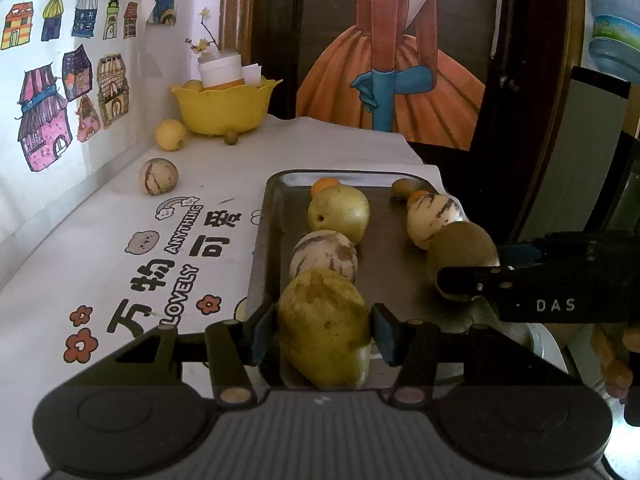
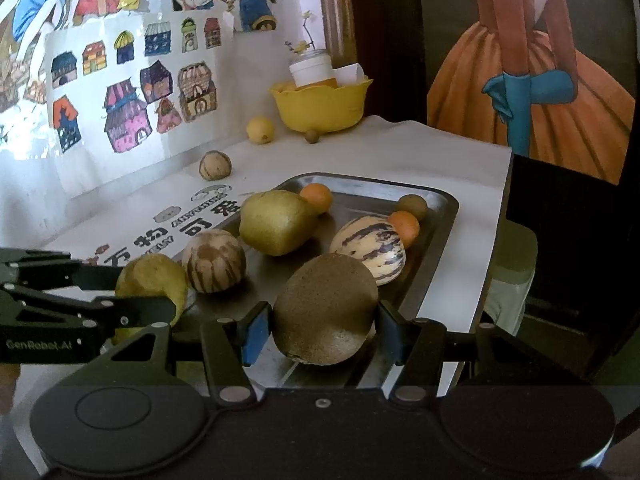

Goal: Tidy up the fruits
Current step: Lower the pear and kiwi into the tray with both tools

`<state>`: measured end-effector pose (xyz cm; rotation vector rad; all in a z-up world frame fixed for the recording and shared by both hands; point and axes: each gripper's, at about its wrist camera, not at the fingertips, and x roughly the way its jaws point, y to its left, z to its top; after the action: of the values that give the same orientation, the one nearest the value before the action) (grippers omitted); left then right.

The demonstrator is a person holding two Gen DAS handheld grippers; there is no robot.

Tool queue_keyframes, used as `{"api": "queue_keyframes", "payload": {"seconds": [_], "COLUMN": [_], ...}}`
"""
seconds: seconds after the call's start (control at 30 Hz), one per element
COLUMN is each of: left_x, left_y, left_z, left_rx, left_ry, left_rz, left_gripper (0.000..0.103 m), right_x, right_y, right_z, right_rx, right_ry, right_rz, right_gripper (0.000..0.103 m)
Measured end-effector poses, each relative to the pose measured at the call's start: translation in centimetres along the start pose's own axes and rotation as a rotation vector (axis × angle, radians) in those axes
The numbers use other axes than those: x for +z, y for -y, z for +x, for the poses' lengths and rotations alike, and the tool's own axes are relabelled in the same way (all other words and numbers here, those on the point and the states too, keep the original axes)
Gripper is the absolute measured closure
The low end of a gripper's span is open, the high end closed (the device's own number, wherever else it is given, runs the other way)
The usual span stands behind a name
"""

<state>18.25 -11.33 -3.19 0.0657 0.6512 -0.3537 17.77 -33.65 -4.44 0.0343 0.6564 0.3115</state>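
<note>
Two hand-held grippers grip fruit over the metal tray (image 1: 276, 216): left hand-held gripper (image 1: 324, 330) clamps a green pear (image 1: 324, 328), right hand-held gripper (image 2: 324, 328) a brown kiwi (image 2: 326, 312), low in frame.

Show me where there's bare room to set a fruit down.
Free: the white printed cloth left of the metal tray, bordered by the loose striped round fruit and yellow lemon beyond. Crowded: the tray's two fruit rows; only the strip between them is bare.
</note>
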Motion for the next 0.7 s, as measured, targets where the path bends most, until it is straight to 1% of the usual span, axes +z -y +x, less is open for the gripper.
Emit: {"api": "queue_keyframes", "payload": {"seconds": [0.37,0.7], "left_x": [-0.3,-0.35], "left_y": [-0.66,-0.96], "left_z": [0.01,0.0], "left_rx": [0.0,-0.005], "left_ry": [0.009,-0.003], "left_rz": [-0.001,-0.021], "left_gripper": [0.046,0.045], "right_x": [-0.44,-0.78], "right_y": [0.2,0.19], "right_z": [-0.08,-0.26], "right_rx": [0.009,0.008], "right_ry": [0.025,0.044], "right_rz": [-0.006,-0.003], "right_gripper": [0.044,0.044]}}
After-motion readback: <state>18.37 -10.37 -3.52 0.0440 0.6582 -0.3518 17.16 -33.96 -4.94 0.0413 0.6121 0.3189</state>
